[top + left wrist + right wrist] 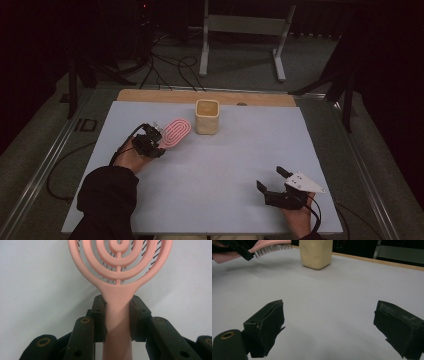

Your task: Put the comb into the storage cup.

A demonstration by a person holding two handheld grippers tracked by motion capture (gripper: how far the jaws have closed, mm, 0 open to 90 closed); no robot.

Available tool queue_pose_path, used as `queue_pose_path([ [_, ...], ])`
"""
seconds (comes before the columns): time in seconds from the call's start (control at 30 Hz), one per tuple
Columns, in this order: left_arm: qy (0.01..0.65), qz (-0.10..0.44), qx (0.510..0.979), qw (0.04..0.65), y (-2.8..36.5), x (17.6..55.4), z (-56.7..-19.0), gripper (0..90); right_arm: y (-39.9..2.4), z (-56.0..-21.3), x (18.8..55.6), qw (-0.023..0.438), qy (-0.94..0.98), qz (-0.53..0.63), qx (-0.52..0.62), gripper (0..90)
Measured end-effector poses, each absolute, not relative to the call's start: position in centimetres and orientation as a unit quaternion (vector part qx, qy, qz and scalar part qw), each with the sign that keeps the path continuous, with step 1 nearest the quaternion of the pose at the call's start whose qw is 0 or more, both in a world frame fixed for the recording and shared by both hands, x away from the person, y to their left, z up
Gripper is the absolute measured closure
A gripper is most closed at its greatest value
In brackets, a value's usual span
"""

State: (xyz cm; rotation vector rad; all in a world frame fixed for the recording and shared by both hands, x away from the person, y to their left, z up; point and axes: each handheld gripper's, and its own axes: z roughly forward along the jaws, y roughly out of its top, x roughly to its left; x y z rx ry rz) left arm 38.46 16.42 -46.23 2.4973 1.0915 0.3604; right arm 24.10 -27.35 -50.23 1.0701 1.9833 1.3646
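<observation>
A pink hairbrush (175,132) with an oval ringed head hangs over the left part of the table, bristles down. My left gripper (159,141) is shut on its handle; in the left gripper view both pads press the pink neck (117,315) just below the head. In the right gripper view the brush (272,246) is lifted off the surface at the far left. A cream square cup (207,116) stands upright just right of the brush head. My right gripper (270,179) rests near the front right edge, jaws wide apart with nothing between them.
The table has a pale blue-grey mat (230,165) with a wooden strip (150,96) along the far edge. Cables and a metal stand (240,30) lie on the floor beyond the table.
</observation>
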Motion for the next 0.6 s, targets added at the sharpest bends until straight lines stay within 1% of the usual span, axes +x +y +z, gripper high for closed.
queue_pose_path([
  [0.6,0.394,0.157,0.875,0.235,16.3,37.3,-44.9,70.0,-27.3,-50.3,24.1,0.25,0.73,0.5,0.393,9.2],
])
